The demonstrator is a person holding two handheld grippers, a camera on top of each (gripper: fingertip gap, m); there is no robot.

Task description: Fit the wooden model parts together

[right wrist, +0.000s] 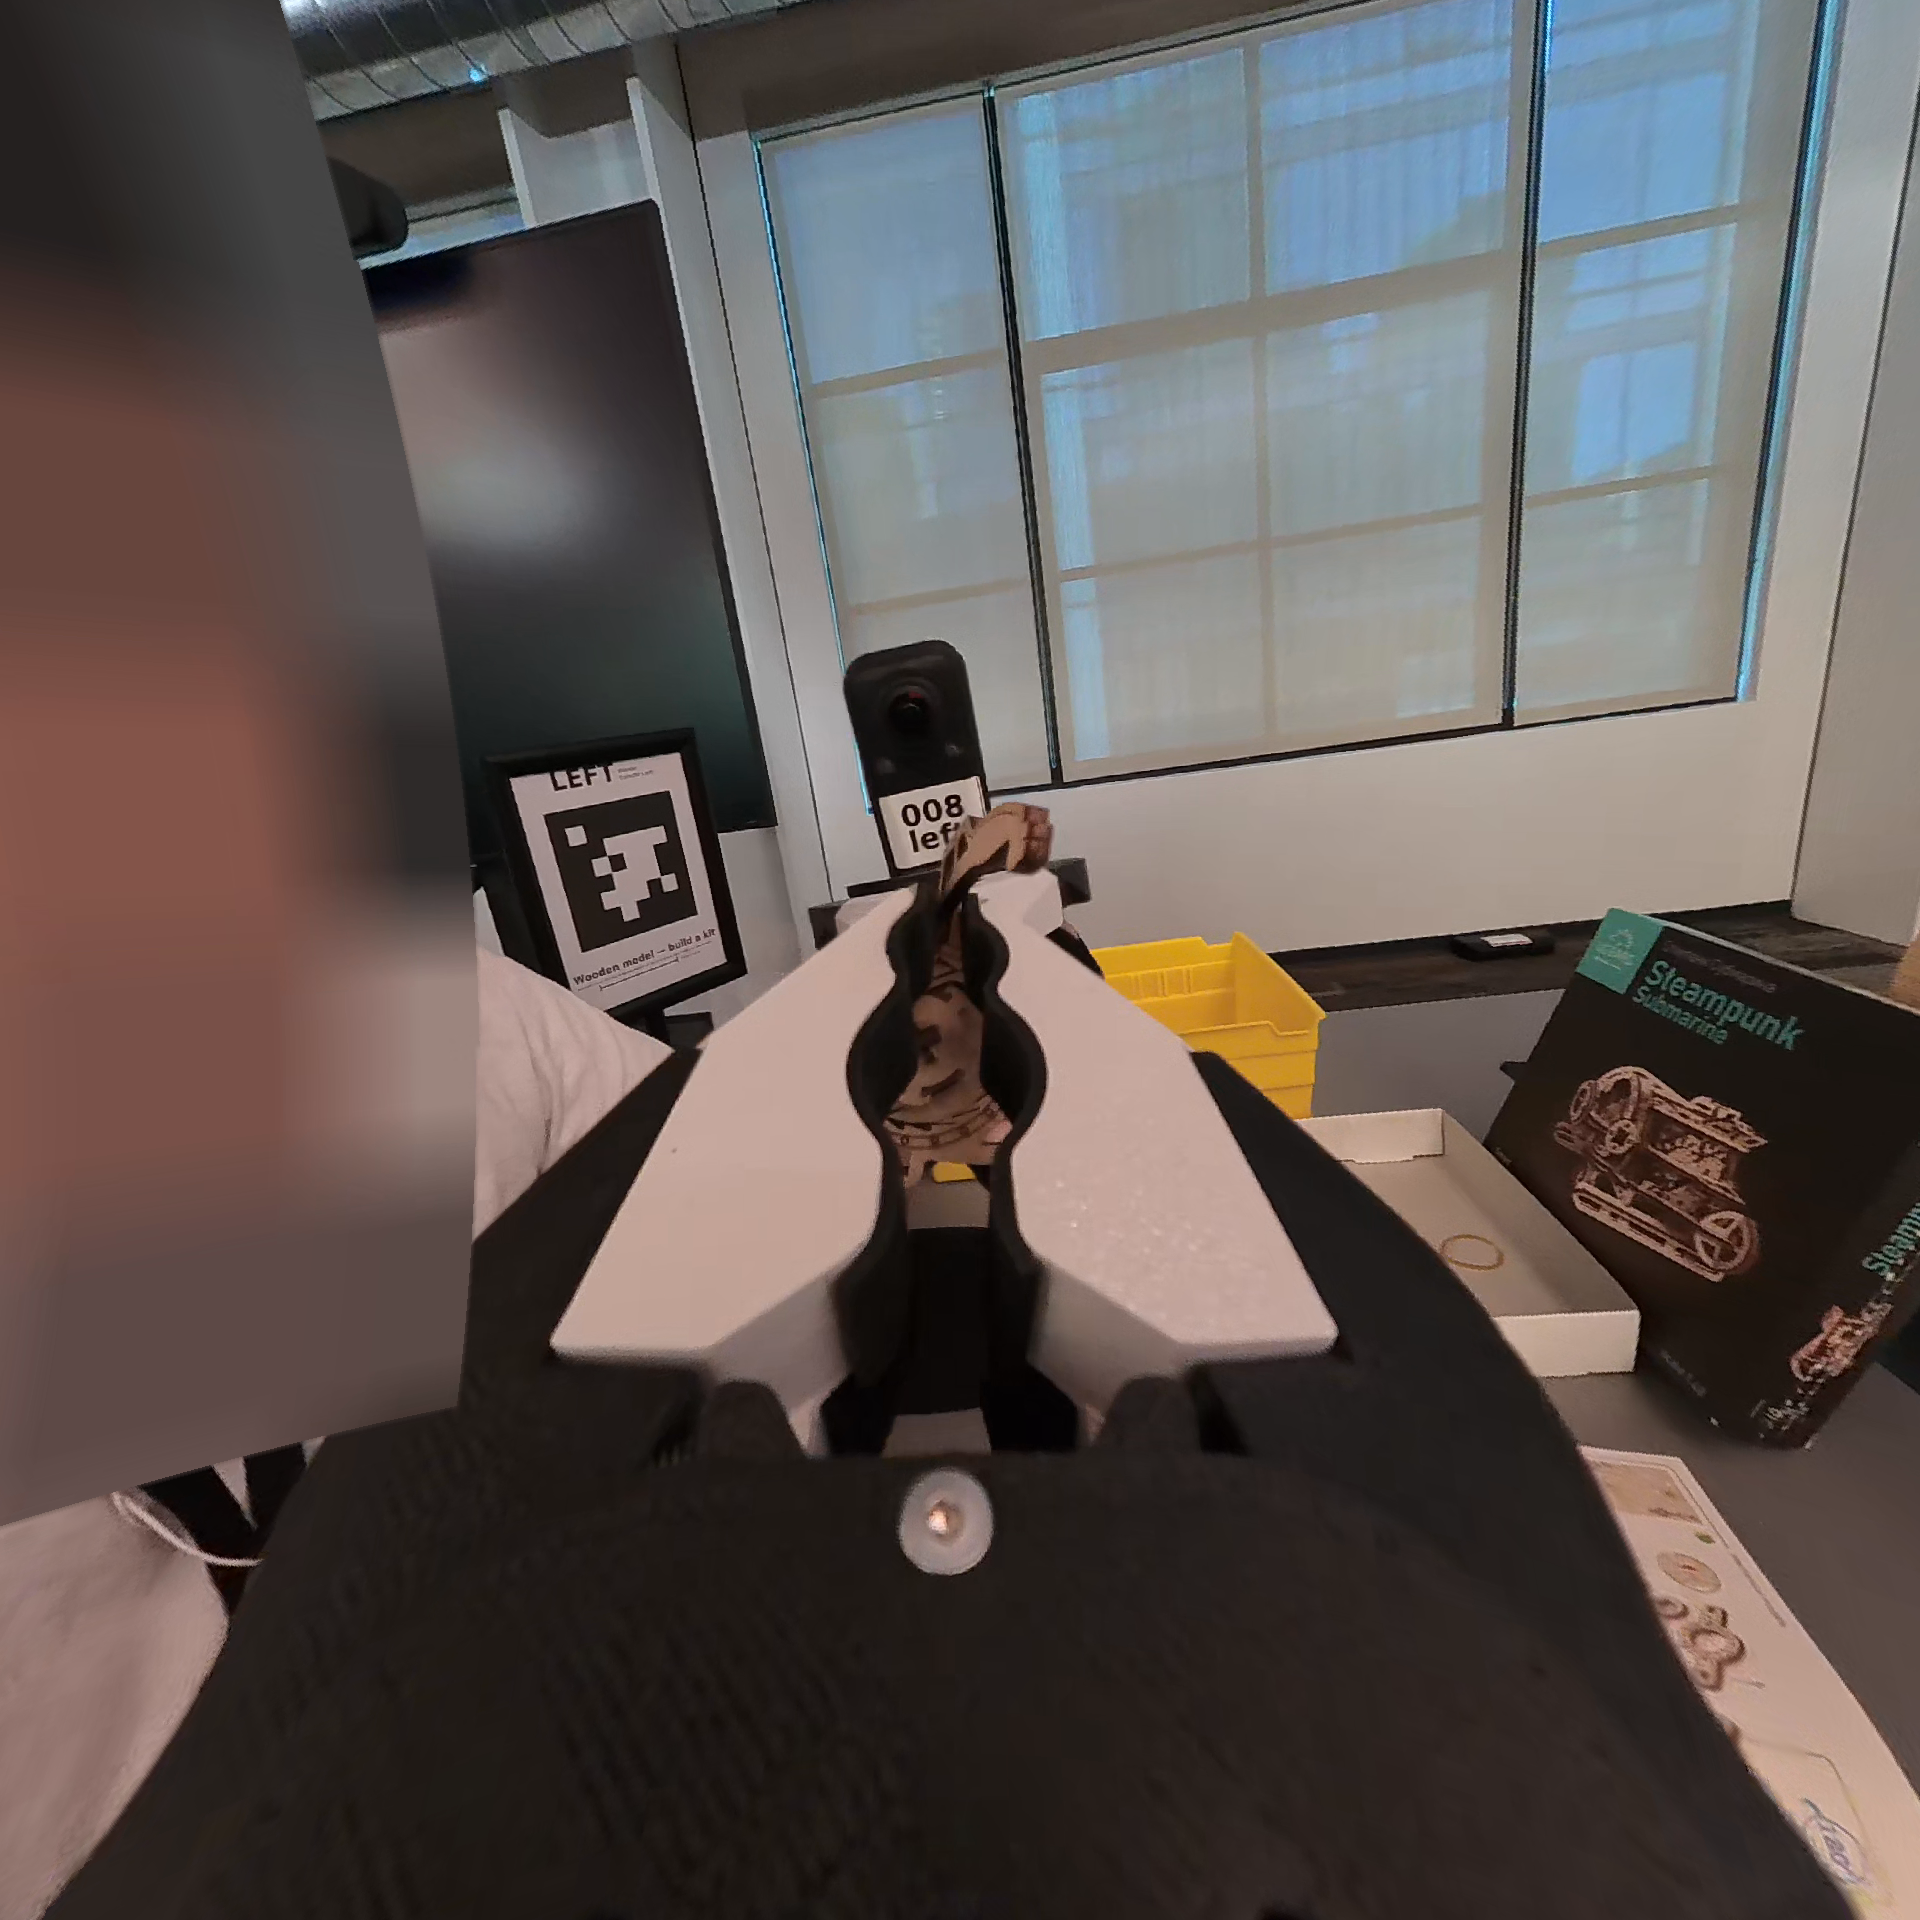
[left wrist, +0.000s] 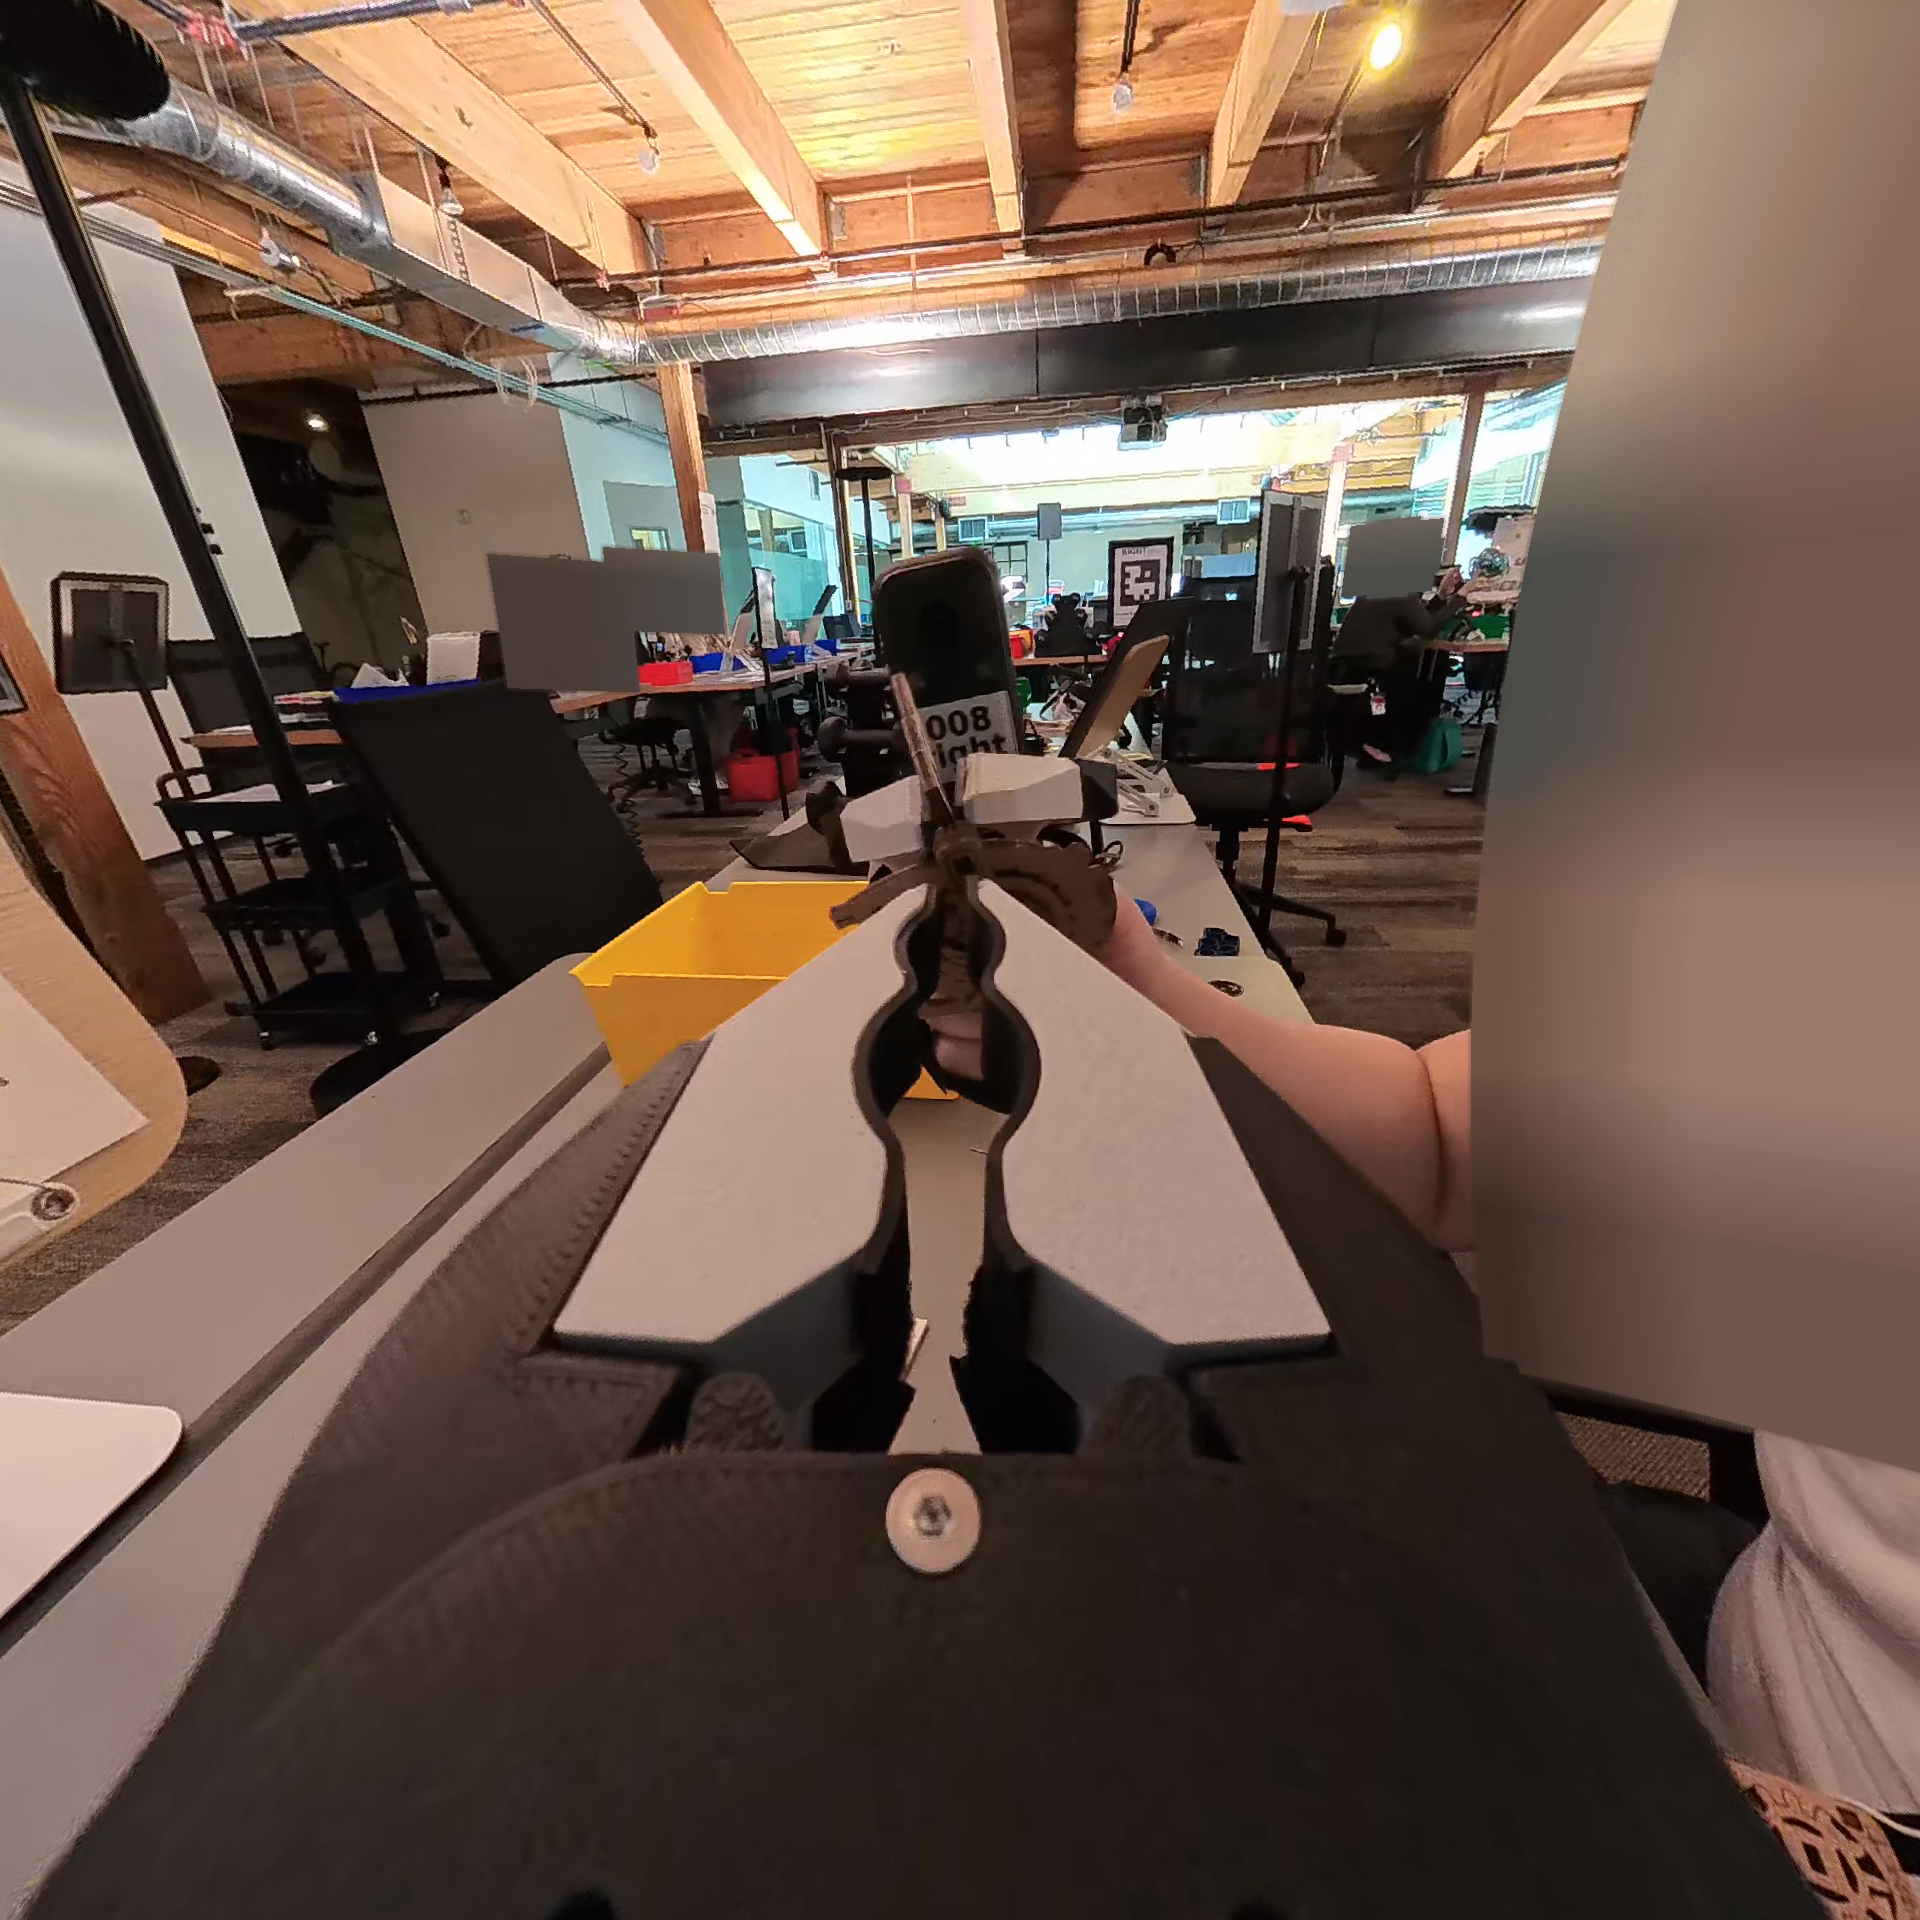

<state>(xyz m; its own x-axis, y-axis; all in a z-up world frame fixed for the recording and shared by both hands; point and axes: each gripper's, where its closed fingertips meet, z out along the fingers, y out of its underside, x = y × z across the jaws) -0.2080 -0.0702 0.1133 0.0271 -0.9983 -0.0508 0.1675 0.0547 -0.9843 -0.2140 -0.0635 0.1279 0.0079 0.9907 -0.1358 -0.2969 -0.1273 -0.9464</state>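
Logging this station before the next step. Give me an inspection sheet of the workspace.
Surface: grey table, partly covered.
Job's things: wooden part in the left gripper; wooden piece in the right gripper; the two grippers meet tip to tip.
Clutter: yellow bin, kit box leaning upright, white tray holding a rubber band, instruction sheet.
Grippers: both shut on wood.
Cables: nothing seen on the table.
Surroundings: window, marker sign, office chairs, wooden ceiling beams.
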